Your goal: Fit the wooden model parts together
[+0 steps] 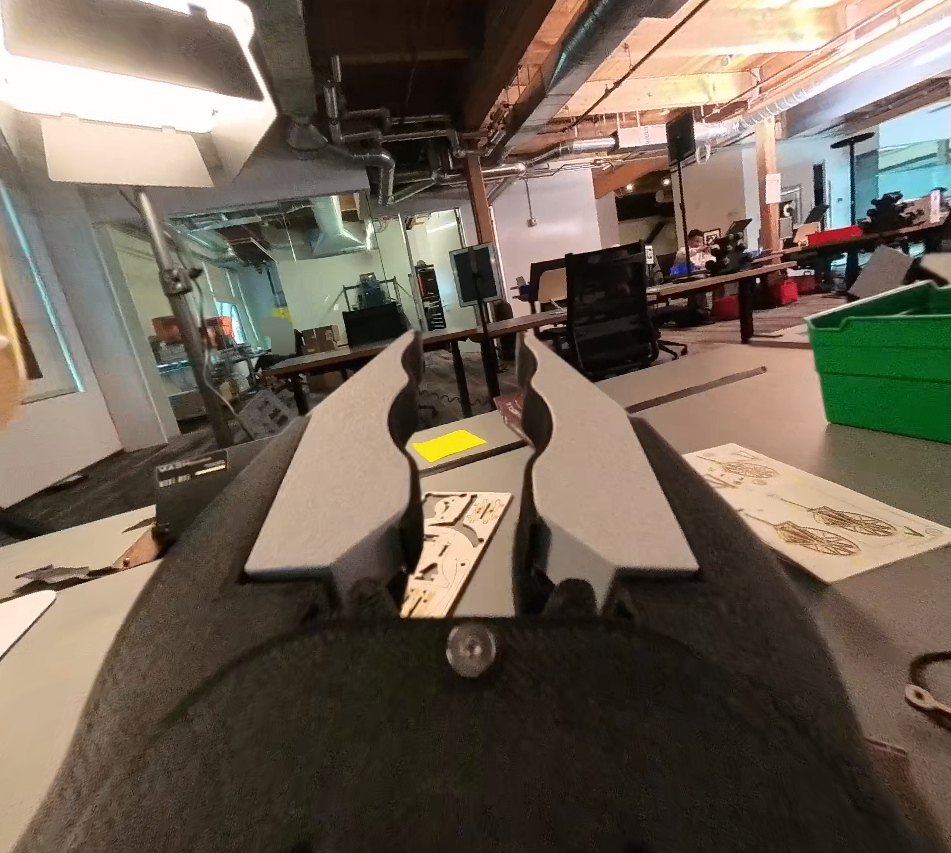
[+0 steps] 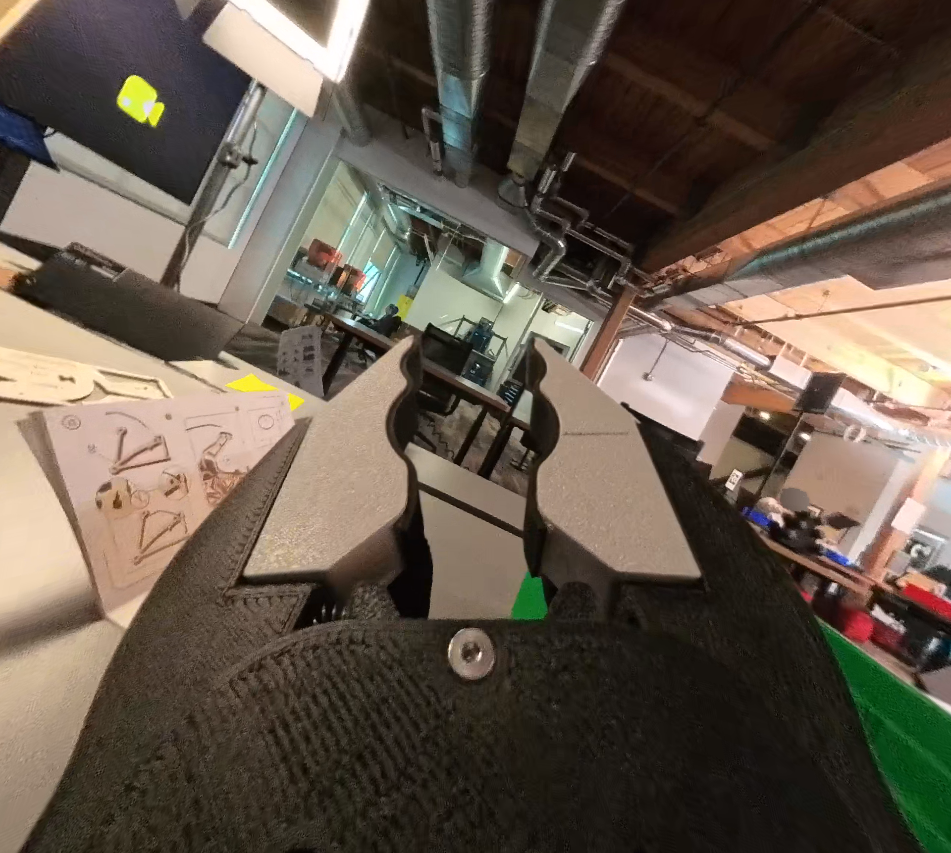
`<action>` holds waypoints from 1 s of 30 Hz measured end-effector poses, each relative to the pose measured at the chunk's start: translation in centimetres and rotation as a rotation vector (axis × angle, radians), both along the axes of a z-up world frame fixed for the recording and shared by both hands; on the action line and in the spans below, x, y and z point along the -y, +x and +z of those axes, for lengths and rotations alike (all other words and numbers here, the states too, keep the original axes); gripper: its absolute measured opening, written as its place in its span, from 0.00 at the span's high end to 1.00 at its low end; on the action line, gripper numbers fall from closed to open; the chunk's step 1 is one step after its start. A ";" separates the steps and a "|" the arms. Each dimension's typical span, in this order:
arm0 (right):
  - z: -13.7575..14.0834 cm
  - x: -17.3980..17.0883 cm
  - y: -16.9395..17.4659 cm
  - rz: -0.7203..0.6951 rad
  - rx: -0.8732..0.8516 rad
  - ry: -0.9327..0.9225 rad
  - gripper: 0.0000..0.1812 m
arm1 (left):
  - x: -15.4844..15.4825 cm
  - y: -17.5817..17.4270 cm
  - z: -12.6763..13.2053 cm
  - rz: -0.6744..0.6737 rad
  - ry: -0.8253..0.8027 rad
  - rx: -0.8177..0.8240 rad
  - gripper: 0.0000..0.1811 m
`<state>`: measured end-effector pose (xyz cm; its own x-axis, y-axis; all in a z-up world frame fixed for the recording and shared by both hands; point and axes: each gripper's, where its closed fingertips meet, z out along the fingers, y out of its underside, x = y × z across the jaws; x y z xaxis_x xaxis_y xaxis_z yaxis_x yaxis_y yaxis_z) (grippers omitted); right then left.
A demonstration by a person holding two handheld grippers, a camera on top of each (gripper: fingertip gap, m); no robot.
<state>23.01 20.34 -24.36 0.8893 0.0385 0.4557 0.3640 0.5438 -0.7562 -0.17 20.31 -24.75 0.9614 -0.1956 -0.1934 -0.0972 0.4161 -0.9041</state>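
The left gripper [image 1: 469, 350] is hovering over the grey table [image 1: 772, 422] with its two grey fingers [image 1: 355, 458] spread apart, and nothing is sitting between them. Through the gap, a pale wooden parts sheet [image 1: 458, 545] is lying flat on the table, just below the fingers and not touching them; some shapes are already cut out of it. Farther away on the table a yellow sticky note [image 1: 448, 443] is lying. To the right, an instruction sheet [image 1: 818, 509] with drawings of the model is lying flat, and behind it a green bin [image 1: 890, 365] is standing near the table edge. The right gripper [image 2: 471, 355] is tilted and is pointing more up toward the room, with its fingers [image 2: 339, 468] also spread and holding nothing. At its left side a second instruction sheet [image 2: 154, 468] is lying on the table, and beyond it another wooden sheet [image 2: 67, 381] with cut-out shapes is lying flat. A green surface [image 2: 885, 705] is showing at the lower right of this view, partly hidden behind the gripper body.
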 end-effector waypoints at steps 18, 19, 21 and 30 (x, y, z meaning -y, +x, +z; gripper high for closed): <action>0.5 1.2 0.9 -0.001 -0.033 0.035 0.69 | 0.8 1.3 -0.5 -0.049 0.003 0.030 0.65; 0.4 1.2 0.9 0.001 -0.033 0.032 0.69 | 0.8 0.7 -0.7 -0.031 -0.012 0.044 0.63; -0.3 0.5 0.6 0.027 -0.027 -0.029 0.69 | 1.1 0.2 -0.8 -0.037 -0.017 0.057 0.62; -1.0 1.3 -0.9 0.069 0.033 -0.053 0.73 | 1.5 1.9 -1.6 -0.190 -0.072 0.055 0.65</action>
